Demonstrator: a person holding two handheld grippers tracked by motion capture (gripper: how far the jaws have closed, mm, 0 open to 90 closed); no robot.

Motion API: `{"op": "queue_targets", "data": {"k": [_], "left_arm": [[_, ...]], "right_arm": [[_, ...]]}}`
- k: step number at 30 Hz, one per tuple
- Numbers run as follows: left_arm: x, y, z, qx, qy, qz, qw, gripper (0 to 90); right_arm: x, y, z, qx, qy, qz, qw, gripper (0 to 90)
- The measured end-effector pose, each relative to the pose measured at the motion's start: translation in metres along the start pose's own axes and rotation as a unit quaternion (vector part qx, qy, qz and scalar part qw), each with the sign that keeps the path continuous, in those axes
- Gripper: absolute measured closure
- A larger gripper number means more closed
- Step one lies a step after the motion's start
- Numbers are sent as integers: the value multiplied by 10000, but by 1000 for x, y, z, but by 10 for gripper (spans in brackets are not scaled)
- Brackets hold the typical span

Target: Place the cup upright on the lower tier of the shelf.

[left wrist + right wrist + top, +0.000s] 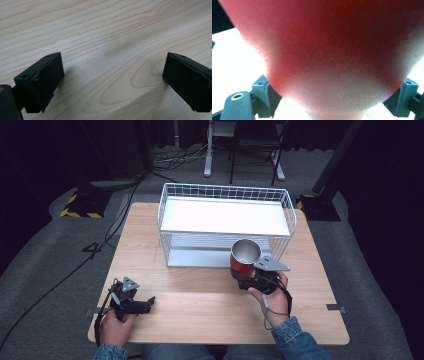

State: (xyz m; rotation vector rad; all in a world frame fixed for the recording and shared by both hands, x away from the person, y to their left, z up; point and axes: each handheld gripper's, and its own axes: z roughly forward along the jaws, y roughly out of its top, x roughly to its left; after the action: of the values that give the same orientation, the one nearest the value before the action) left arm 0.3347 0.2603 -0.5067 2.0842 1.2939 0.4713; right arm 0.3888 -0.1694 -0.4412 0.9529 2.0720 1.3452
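Note:
A red cup (244,257) with a shiny metal inside stands upright above the table, just in front of the white wire basket (227,222). My right gripper (246,279) is shut on the cup's lower part. In the right gripper view the cup's red wall (332,50) sits pressed between both black jaws. My left gripper (150,303) rests at the table's front left, held by a hand, its jaws pointing right. In the left gripper view its fingers (40,80) stand wide apart over bare wood, open with nothing between them.
The wooden table (200,300) has the wire basket on its far half, with a white upper shelf (225,216) and an open lower level (200,255). Black cables (65,280) run across the grey floor at left. Chair and stand legs (207,155) are behind the table.

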Motion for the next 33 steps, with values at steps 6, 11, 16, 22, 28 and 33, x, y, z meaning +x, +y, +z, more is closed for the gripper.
{"op": "queue_targets", "data": {"k": [6,11,16,22,28,33], "left_arm": [[0,0,0,3,5,-1,10000,39],[0,0,0,2,0,1,10000,39],[0,0,0,0,0,0,10000,39],[0,0,0,5,3,-1,10000,39],[0,0,0,1,0,0,10000,39],[0,0,0,5,3,-1,10000,39]], "right_arm": [[2,1,17,58,15,-36,10000,167],[4,1,30,99,25,-20,9999,166],[6,1,43,115,20,-1,9999,166],[7,1,54,161,12,-7,9999,167],[5,3,69,110,-52,7,9999,167],[4,6,81,107,-105,-30,9999,167]]}}
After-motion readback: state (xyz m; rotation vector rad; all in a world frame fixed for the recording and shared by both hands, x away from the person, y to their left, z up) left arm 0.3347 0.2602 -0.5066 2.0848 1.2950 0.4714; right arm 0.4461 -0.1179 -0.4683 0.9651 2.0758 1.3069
